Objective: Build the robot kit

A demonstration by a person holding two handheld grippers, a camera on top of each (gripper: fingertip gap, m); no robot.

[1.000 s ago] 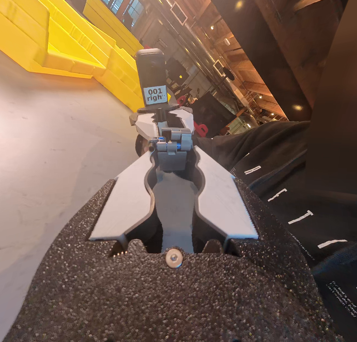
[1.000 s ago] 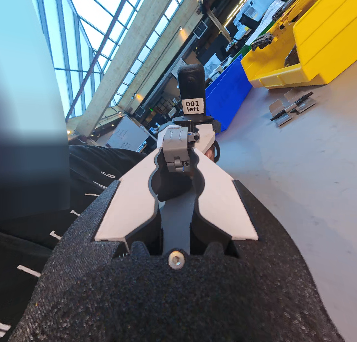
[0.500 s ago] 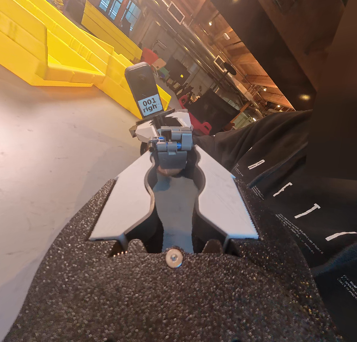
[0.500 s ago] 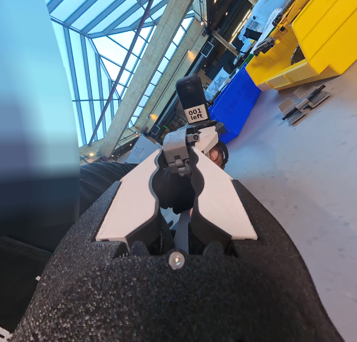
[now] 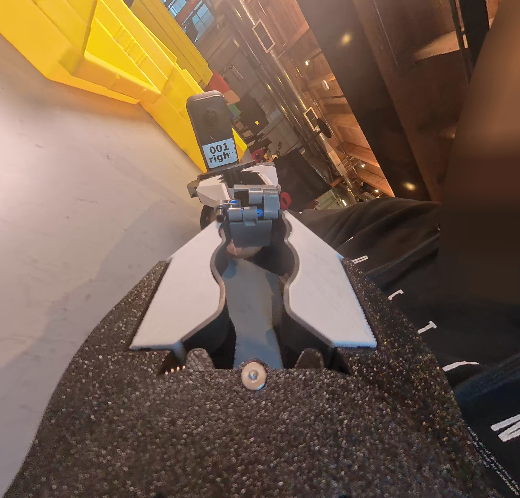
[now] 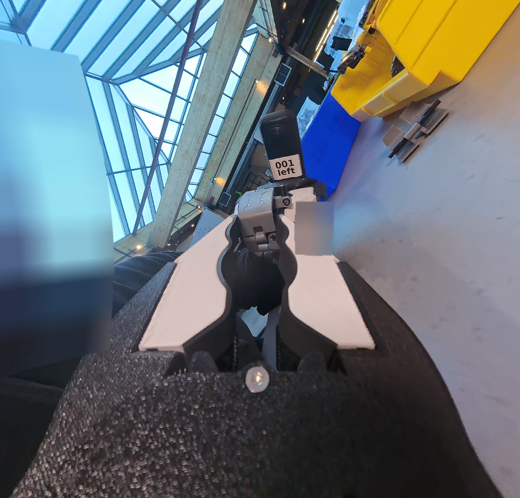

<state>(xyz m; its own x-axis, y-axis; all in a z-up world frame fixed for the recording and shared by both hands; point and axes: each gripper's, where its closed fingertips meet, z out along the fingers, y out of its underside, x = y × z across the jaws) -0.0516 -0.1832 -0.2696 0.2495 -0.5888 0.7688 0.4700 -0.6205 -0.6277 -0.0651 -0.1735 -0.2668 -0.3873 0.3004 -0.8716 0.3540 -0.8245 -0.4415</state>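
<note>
My two grippers face each other above the grey table, both shut on one small grey brick assembly with blue pins (image 5: 249, 217). In the left wrist view my left gripper (image 5: 250, 228) clamps its near end. The right gripper (image 5: 239, 187), with a black camera (image 5: 211, 127) on top, holds the far end. In the right wrist view my right gripper (image 6: 259, 228) clamps the same grey assembly (image 6: 256, 217). The left gripper (image 6: 284, 194) and its camera (image 6: 280, 144) stand just behind it. A hand partly shows under the assembly.
Yellow bins (image 5: 92, 51) line the far side of the table (image 5: 70, 203); they also show in the right wrist view (image 6: 439, 34) beside a blue bin (image 6: 329, 138). Several grey flat parts (image 6: 413, 135) lie in front of them. A person's black clothing (image 5: 408, 259) is close by. Both grippers' tips are close together, under 4 cm apart.
Both grippers have kept their hold on the grey assembly and have tilted together, so the background has turned in both views. The jaws have not opened.
</note>
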